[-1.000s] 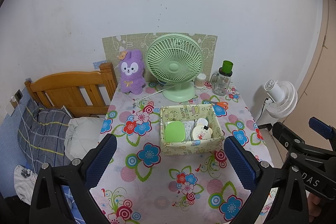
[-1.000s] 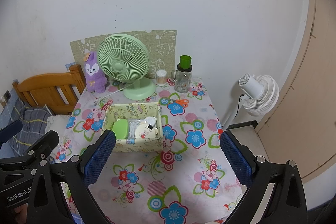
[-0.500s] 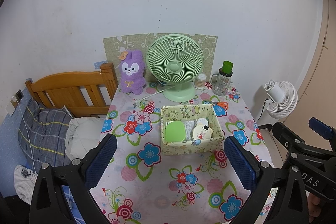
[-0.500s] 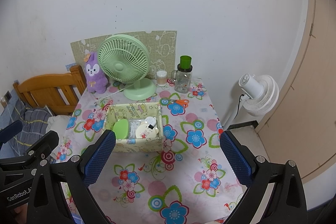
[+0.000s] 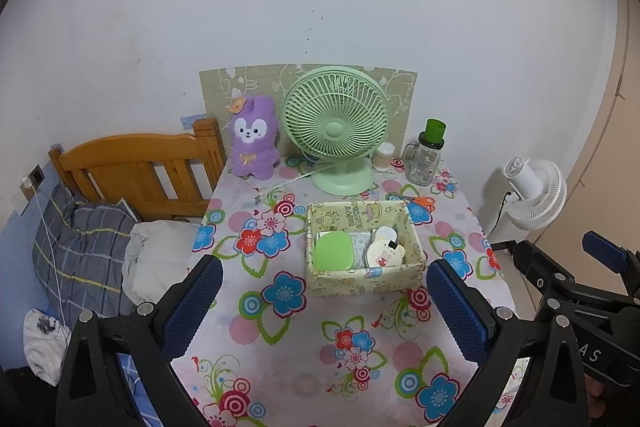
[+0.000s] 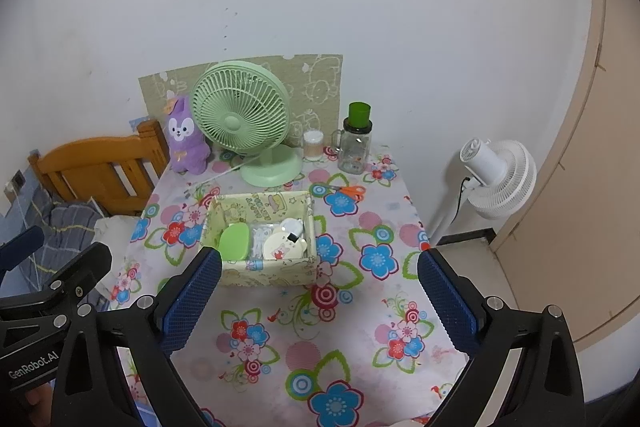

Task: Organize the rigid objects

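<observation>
Nearest, the left gripper and right gripper were held wide apart and empty above the floral tablecloth. Beyond, the patterned box contained a green case beside round compacts. Farthest, orange scissors lay behind the box.

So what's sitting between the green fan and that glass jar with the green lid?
A small round container of what look like cotton swabs, seen in both views.

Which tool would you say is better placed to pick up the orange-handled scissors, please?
Probably the right tool. The orange-handled scissors lie behind the yellow-green patterned box's right corner, towards the table's right side, where the right tool hovers; the left tool would reach across the box. Both are open and empty.
</observation>
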`<state>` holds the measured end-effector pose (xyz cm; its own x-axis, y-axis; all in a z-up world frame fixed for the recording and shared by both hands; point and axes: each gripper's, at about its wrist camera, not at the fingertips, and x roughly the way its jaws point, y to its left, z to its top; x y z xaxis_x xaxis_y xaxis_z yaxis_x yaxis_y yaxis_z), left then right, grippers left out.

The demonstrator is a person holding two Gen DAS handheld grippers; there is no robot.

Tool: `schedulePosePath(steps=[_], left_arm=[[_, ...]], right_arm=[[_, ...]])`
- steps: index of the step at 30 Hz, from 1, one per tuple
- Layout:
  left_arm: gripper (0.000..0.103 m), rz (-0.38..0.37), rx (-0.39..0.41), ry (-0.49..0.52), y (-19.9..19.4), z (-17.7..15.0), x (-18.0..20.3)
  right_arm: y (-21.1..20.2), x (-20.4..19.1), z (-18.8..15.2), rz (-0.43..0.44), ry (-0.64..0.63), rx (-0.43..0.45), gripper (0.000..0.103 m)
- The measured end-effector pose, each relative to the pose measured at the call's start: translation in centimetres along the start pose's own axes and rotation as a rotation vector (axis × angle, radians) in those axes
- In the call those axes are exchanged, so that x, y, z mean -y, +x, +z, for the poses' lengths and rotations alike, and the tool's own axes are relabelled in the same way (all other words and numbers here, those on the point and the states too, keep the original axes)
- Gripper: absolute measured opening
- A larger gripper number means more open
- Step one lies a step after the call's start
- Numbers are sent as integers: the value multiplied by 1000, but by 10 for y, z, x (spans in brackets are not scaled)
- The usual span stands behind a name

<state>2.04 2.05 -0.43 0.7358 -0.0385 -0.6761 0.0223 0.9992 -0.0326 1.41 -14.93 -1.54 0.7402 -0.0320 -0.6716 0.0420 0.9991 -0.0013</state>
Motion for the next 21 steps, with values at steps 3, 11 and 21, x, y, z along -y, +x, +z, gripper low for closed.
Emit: schedulePosePath(steps=[3, 11, 21], left_arm=[[103, 0, 1, 0, -1, 0, -1], [103, 0, 2, 5, -1, -1, 0], [103, 4, -8, 18, -1, 0, 4]], right_arm=[[0, -2, 0, 0, -1, 1, 100], [0, -1, 0, 1, 0, 0, 100], [3, 0, -3, 13, 4, -10, 100]])
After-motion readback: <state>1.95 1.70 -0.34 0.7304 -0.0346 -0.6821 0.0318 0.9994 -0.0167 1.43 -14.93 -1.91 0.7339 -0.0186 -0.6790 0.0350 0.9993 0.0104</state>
